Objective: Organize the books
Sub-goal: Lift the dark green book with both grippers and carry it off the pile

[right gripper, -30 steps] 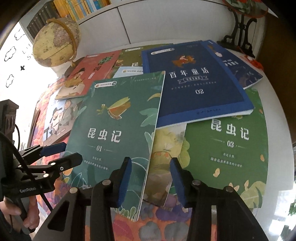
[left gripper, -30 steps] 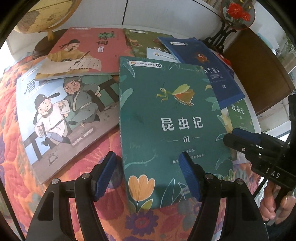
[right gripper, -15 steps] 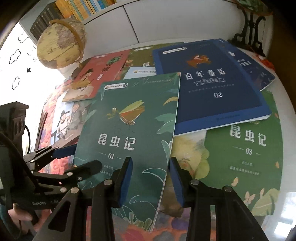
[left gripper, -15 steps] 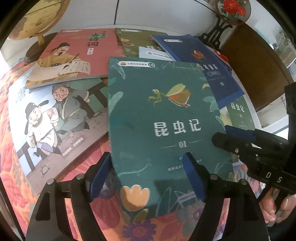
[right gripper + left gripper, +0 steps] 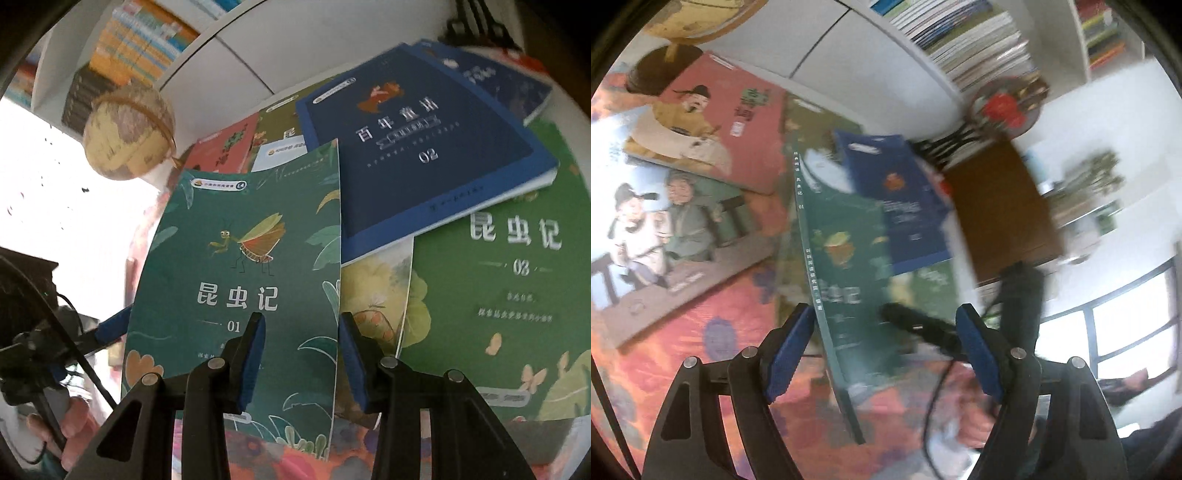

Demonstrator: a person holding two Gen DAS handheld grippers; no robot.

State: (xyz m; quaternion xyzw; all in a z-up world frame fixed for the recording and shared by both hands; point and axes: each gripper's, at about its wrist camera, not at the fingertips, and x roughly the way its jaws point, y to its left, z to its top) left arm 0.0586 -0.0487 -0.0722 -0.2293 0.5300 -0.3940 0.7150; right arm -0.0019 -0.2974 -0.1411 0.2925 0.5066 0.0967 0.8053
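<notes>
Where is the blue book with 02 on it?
In the right wrist view the blue 02 book sits upper right, overlapping the green 03 book, beside the 01 book.

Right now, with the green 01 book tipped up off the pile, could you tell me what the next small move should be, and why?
Probably close the left gripper on the green 01 book. In the left wrist view it stands almost edge-on between the open jaws, spine near the left one, so a pinch should secure it. The right gripper only straddles its other edge.
</notes>
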